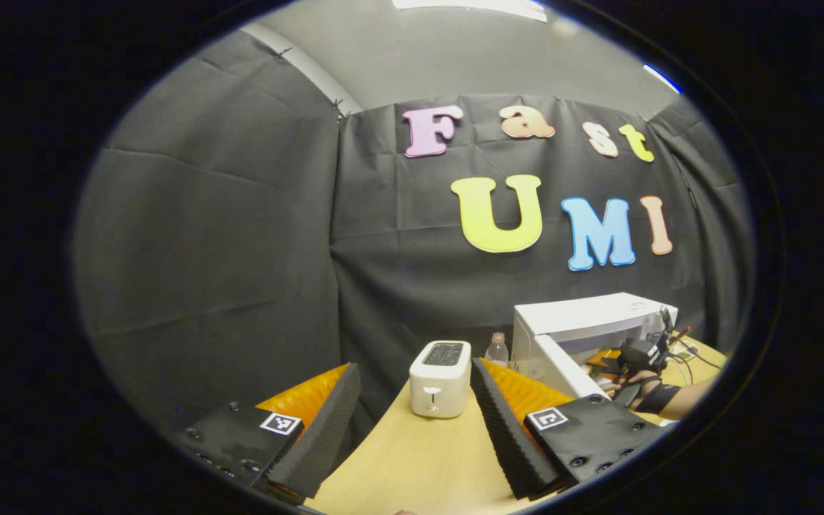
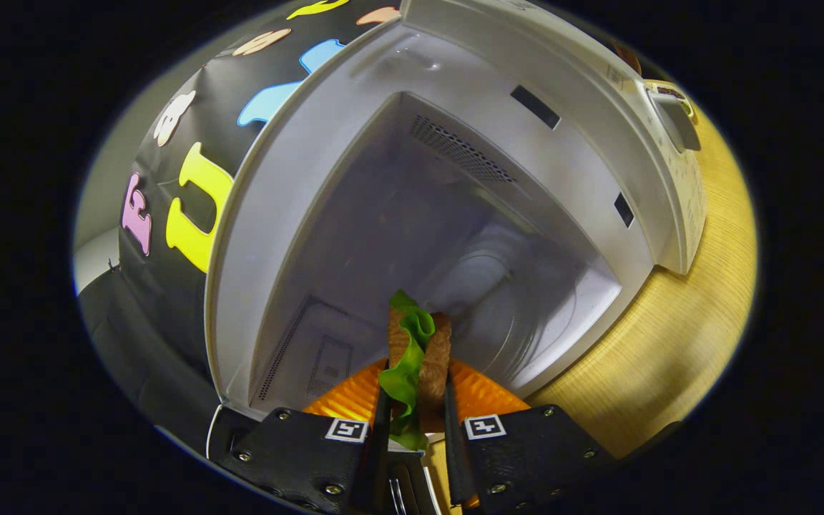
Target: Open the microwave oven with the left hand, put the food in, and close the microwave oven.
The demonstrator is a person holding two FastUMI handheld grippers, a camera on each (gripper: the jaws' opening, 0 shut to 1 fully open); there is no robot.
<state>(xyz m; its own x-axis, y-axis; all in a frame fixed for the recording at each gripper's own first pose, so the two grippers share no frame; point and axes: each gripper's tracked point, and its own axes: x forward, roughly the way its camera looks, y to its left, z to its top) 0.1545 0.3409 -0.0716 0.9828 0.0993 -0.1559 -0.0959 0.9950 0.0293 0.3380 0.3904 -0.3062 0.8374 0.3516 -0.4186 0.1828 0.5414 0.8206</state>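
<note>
The left gripper view looks level across the table [image 1: 412,458] toward the booth wall, past a toaster [image 1: 440,378] just ahead, with the microwave [image 1: 584,322] off to its right — well away. The right gripper view sits tilted at the microwave [image 2: 498,214] mouth, facing straight into the cavity. Both views share the microwave and table [image 2: 677,336].

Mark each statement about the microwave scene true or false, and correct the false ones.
1. The microwave door is open. True.
2. The right gripper is shut on the sandwich. True.
3. The left gripper holds the toaster. False: its fingers are open, with the toaster standing farther off on the table.
4. The sandwich lies on the table. False: it is held between the fingers at the mouth of the microwave's cavity.
5. A bottle stands beside the microwave. True.
</note>
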